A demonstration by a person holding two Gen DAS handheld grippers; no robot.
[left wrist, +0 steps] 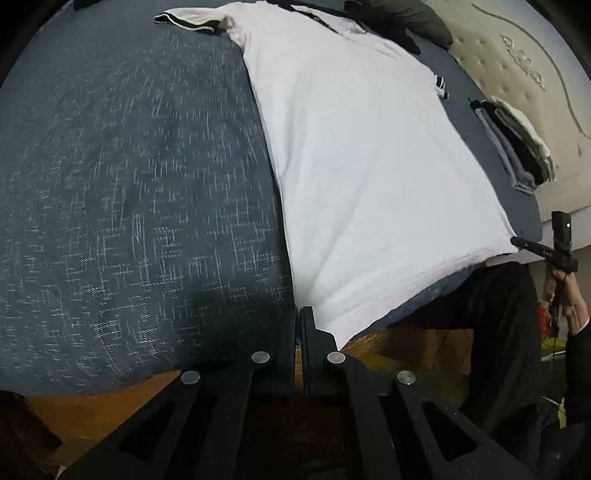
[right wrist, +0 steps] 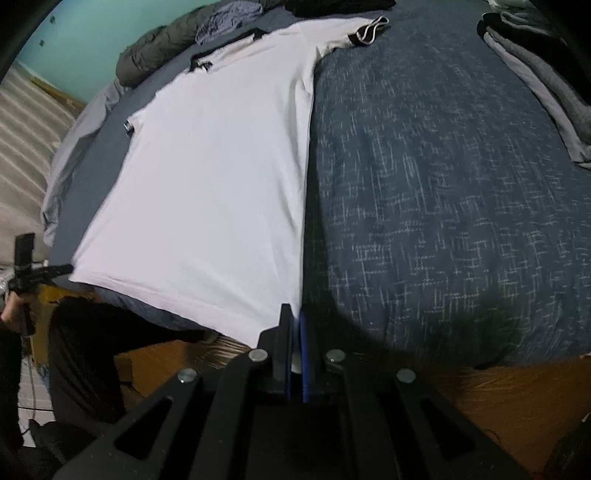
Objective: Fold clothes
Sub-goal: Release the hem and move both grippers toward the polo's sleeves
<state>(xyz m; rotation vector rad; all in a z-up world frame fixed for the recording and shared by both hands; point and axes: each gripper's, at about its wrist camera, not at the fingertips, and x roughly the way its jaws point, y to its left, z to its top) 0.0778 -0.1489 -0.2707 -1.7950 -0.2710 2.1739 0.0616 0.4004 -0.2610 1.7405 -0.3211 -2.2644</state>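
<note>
White cotton-like fabric fills the middle of both views: a white polo shirt (left wrist: 362, 155) lies flat and spread out on a bed covered with a dark blue bedspread (left wrist: 129, 192) flecked with pale cross-hatch marks. The shirt's hem sits along the near edge of the bed, and its black-trimmed collar points toward the far edge. One short sleeve with a black and white cuff (left wrist: 192, 23) stretches out sideways near the far edge.

In the left wrist view, the left gripper (left wrist: 298, 332) has its two black fingers drawn together on one bottom corner of the shirt, right at the near edge of the bed, pinching the hem. In the right wrist view, the right gripper (right wrist: 295, 332), whose fingers have blue inner pads, is closed narrowly on the other bottom corner of the shirt, also at the near edge. Each camera shows the opposite gripper at the far hem corner, held by a hand (left wrist: 570, 306).

Other items rest on the bed. A stack of folded clothes (left wrist: 517, 147), grey, black and white, sits near the edge by a cream tufted headboard (left wrist: 517, 55). A dark olive padded garment (right wrist: 159, 51) and a crumpled bluish cloth (right wrist: 225, 18) lie heaped along the far edge beyond the collar. Below the near edge of the bed, a brown wooden floor (right wrist: 517, 398) is visible, along with a person's leg in dark trousers (left wrist: 506, 332).
</note>
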